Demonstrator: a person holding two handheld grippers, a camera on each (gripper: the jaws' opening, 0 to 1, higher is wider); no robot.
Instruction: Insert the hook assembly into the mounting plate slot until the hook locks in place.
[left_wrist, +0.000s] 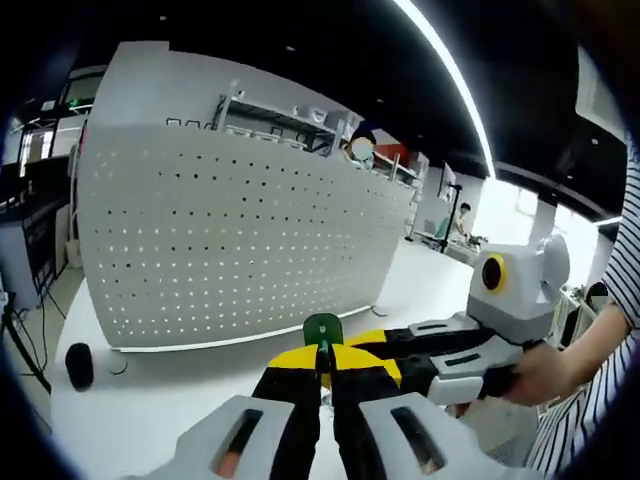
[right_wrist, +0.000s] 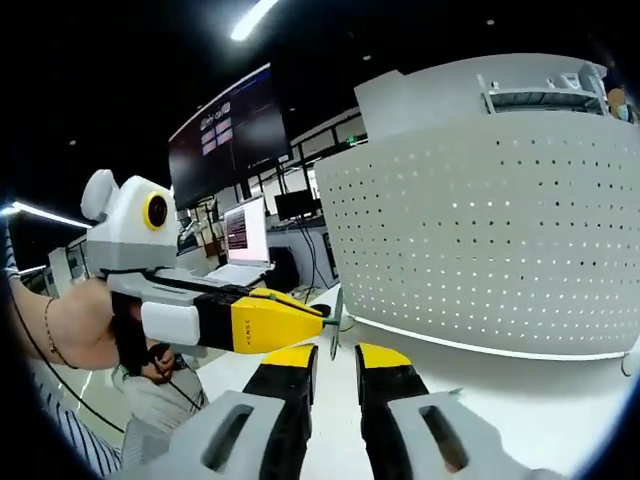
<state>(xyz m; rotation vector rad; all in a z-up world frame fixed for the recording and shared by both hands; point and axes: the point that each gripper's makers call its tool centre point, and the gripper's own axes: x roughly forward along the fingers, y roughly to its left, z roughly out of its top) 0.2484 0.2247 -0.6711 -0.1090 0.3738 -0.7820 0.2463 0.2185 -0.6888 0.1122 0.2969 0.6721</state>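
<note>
L claw (left_wrist: 325, 385) sits low in the left gripper view, yellow-and-black jaws nearly together w/ a small green hook piece (left_wrist: 323, 330) pinched at the tips, its thin stem running down between the jaws. In the right gripper view the same piece shows edge-on at the tip of that claw, near (right_wrist: 335, 318). Straight ahead stands the white perforated mounting plate (left_wrist: 240, 250), upright on the white counter (left_wrist: 150, 400), its face across the line of the jaws, so the hook lies btwn claw and plate w/ a gap still open; which hole or slot is meant I can't tell. R claw (right_wrist: 332, 362) has its jaws parted w/ nothing btwn them; it comes in from the right side of the left gripper view, held by a hand (left_wrist: 540, 370), tips just beside the hook. Judging from this, L claw is nearer and carries the part; the coming push goes along the jaws' axis toward the plate face, w/ the plate (right_wrist: 490, 230) farthest right.
</note>
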